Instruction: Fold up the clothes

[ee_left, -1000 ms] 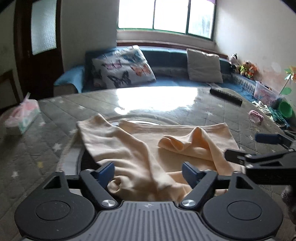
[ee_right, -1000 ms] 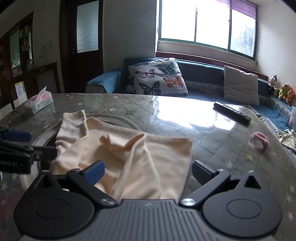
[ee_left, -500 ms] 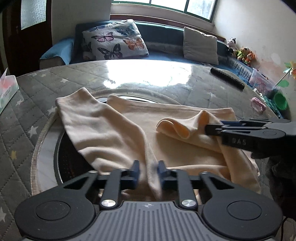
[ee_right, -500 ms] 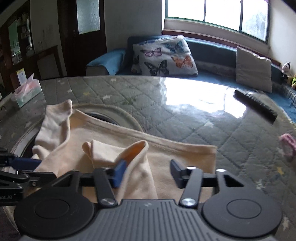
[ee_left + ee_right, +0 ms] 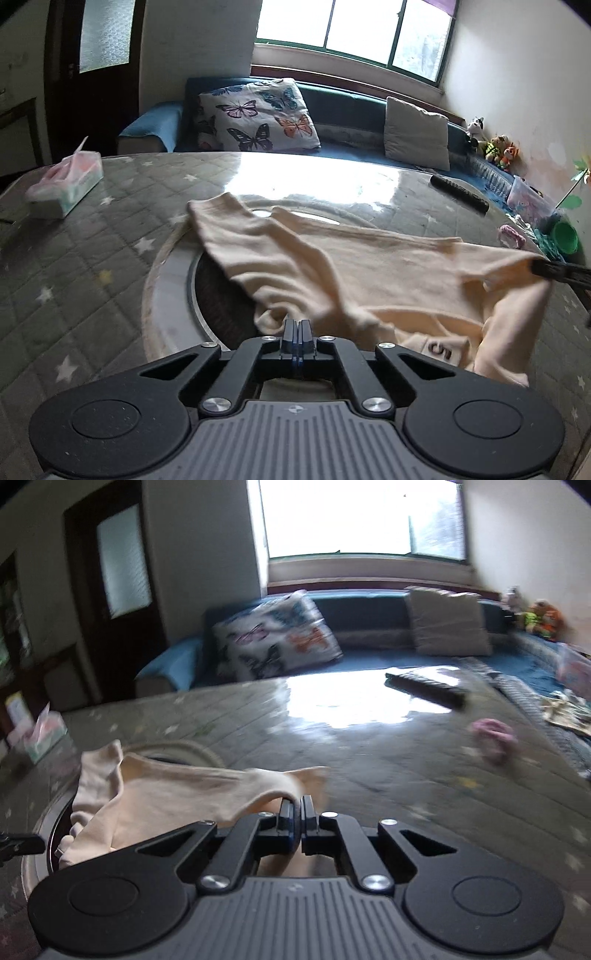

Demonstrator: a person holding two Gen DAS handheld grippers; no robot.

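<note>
Quilted table (image 5: 110,236): left gripper (image 5: 295,325), right gripper (image 5: 294,800) fingers just closed, pinching cream garment (image 5: 369,266).

Cream garment (image 5: 369,266), grey star-quilted table cover (image 5: 92,258), butterfly-print pillow (image 5: 258,114).

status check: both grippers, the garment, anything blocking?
Left gripper, right gripper: both shut on cream knit garment. Garment stretched between them. Black remote far off, clear.

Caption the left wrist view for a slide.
Left gripper pinches the cream shirt on the quilted table, jaws shut.
</note>
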